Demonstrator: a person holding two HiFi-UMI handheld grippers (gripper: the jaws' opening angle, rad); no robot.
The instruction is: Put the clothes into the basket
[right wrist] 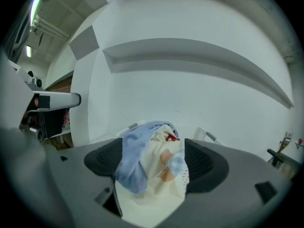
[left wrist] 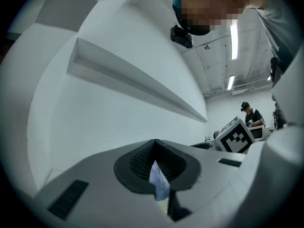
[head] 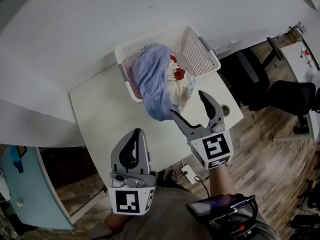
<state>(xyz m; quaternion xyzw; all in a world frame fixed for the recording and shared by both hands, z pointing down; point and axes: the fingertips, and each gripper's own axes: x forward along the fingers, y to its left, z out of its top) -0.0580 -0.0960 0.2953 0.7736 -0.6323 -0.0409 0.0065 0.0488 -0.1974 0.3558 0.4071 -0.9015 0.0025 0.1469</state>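
Observation:
A white plastic basket (head: 197, 51) stands at the far end of the white table (head: 105, 109). A light blue garment (head: 152, 79) lies in it and hangs down over its near rim onto the table. Beside it lies a cream garment with red and blue patches (head: 181, 86). My right gripper (head: 187, 103) is open just in front of the basket, one finger at the blue cloth's hanging end, the other by the cream cloth. In the right gripper view both garments (right wrist: 149, 160) show between the spread jaws (right wrist: 152, 177), and neither pad presses on them. My left gripper (head: 136, 136) is shut near my body, its jaws (left wrist: 156, 172) holding nothing.
A black office chair (head: 287, 96) stands right of the table on the wood floor. A small round object (head: 226, 109) lies at the table's right edge. A white power strip (head: 189, 173) lies on the floor below the near edge. A teal cabinet (head: 30, 184) is at the left.

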